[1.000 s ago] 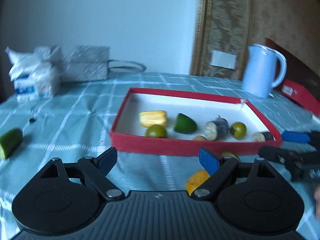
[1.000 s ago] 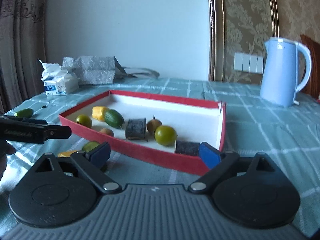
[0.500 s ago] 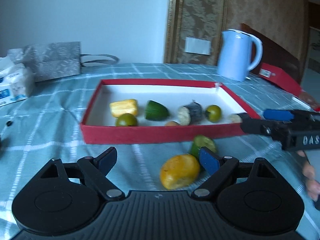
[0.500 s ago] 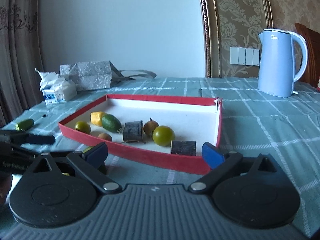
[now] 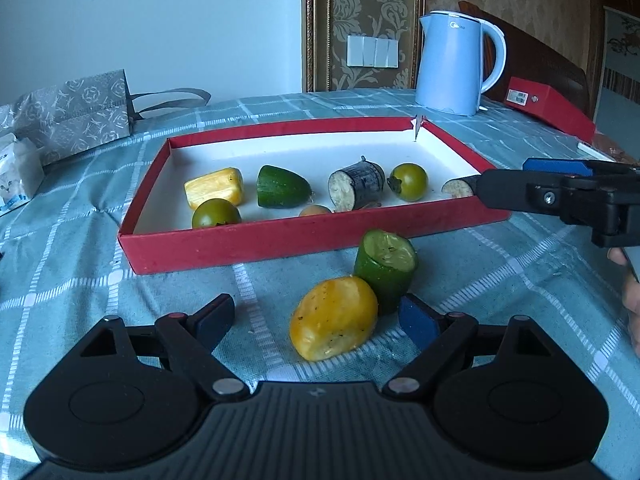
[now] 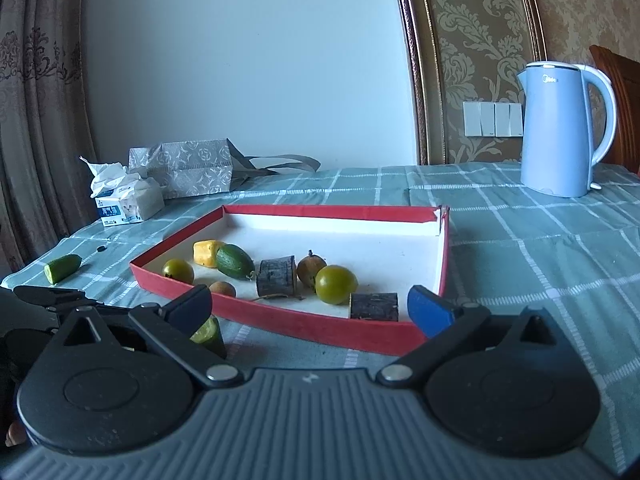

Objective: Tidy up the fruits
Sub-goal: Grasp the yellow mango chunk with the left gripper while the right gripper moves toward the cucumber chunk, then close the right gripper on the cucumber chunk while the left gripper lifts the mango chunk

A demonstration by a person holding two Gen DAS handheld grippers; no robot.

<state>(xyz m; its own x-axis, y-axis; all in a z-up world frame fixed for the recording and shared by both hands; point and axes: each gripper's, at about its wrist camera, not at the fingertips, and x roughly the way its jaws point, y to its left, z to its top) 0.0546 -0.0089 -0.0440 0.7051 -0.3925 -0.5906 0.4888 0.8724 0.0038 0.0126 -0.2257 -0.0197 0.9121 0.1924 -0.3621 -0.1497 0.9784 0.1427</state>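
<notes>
A red tray (image 5: 280, 240) with a white floor holds several pieces: a yellow chunk (image 5: 215, 193), a green cucumber half (image 5: 281, 192), two green tomatoes, eggplant pieces. In front of it on the cloth lie a yellow fruit (image 5: 334, 318) and an upright cucumber piece (image 5: 385, 270). My left gripper (image 5: 316, 318) is open, its fingers either side of the yellow fruit, not touching. My right gripper (image 6: 310, 306) is open and empty at the tray's (image 6: 320, 330) near right corner. It also shows at the right in the left wrist view (image 5: 560, 192).
A blue kettle (image 5: 456, 64) stands behind the tray. A red box (image 5: 552, 106) lies at the far right. A grey gift bag (image 6: 188, 168) and a tissue pack (image 6: 128, 200) sit at the back left. Another cucumber piece (image 6: 62, 268) lies near the left table edge.
My left gripper has swung right and moved in on the yellow fruit, which now lies between its open fingers. My right gripper has shifted slightly; its view of the tray is nearly the same.
</notes>
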